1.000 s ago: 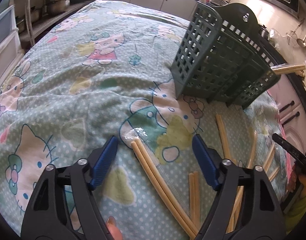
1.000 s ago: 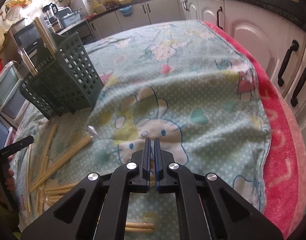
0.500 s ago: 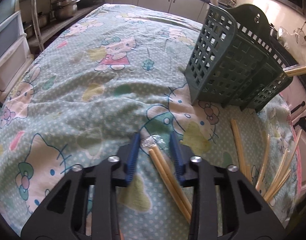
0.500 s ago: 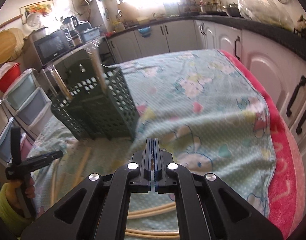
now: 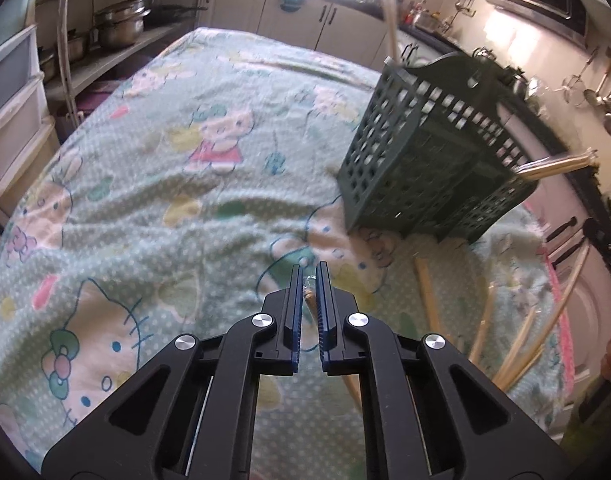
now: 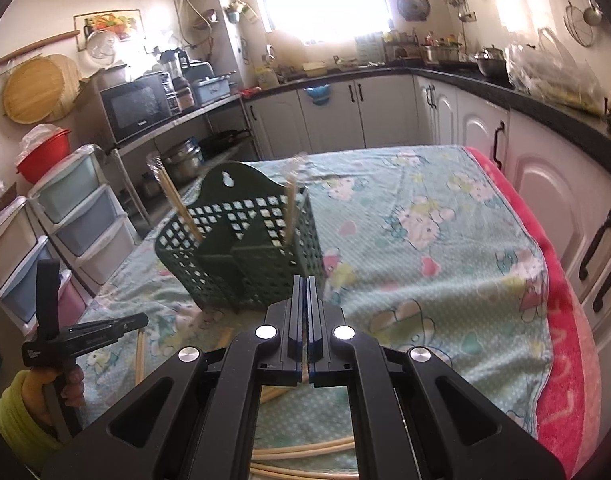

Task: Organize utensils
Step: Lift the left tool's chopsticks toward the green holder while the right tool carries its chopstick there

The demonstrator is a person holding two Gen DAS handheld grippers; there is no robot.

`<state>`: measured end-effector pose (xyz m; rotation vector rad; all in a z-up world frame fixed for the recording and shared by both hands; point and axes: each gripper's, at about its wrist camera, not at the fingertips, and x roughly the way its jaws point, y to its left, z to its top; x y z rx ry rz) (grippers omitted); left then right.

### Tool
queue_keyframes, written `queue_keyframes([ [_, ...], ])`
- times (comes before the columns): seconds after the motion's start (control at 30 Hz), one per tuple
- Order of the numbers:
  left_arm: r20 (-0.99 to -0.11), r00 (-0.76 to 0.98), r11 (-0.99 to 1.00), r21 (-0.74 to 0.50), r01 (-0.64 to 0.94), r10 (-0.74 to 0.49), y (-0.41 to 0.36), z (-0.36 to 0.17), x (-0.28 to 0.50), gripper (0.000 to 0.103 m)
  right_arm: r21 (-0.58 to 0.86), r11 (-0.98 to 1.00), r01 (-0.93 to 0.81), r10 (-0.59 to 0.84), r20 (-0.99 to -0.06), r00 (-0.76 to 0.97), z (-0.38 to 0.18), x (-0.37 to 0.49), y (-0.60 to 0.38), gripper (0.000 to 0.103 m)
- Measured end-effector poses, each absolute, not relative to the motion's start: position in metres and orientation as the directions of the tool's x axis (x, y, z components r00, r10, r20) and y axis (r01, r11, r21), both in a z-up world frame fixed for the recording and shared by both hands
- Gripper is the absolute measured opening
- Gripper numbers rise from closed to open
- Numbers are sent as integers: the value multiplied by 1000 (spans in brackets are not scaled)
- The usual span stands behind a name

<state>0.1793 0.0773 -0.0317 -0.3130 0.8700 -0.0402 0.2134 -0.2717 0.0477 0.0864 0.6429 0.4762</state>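
A dark green perforated utensil basket [image 5: 433,152] [image 6: 245,248] stands on the cartoon-print cloth [image 5: 177,208] and holds wrapped chopstick pairs [image 6: 177,204] leaning out of it. My left gripper [image 5: 309,276] is closing on the wrapped tip of a chopstick pair [image 5: 310,300], its pads pressing on it just above the cloth, short of the basket. My right gripper [image 6: 305,284] is shut, raised and facing the basket. A thin tan sliver of chopsticks [image 6: 304,376] shows between its jaws, and sticks hang beneath it. More loose chopsticks [image 5: 427,296] lie below the basket.
A red towel edge [image 6: 565,380] borders the cloth beside white cabinets [image 6: 545,184]. Plastic drawers [image 6: 77,216] and a shelf of pots [image 5: 117,28] stand on the other side. A hand in a yellow-green sleeve [image 6: 21,412] holds the left gripper.
The left jaws went from wide open to shut on the wrapped chopstick tip and rose a little. The right gripper stayed shut, rose and tilted up, and the basket now sits ahead of it.
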Motion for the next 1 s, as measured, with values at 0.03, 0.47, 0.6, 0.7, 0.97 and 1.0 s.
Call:
queue_keyframes([
  [0.03,-738,655,954,-288,-86,-163,77,-27,179,4,220,887,-405,456,-552,699,50,212,-270,1],
  [0.47,-630,746,954,-299,23,-216,60,34,174,2,177,850,-496,513,-485,708,87,191,-238,1],
  [0.6,-606,759,950,-307,53,-238,56,46,173,2,163,842,-513,525,-465,713,97,185,-233,1],
  [0.7,-588,767,947,-313,78,-258,52,56,173,2,155,836,-526,533,-453,714,103,181,-228,1],
  [0.97,-549,785,942,-311,125,-286,43,77,173,2,141,828,-543,545,-433,718,114,178,-223,1],
  [1.0,-545,787,941,-312,130,-289,43,79,173,2,138,828,-544,545,-429,720,116,178,-223,1],
])
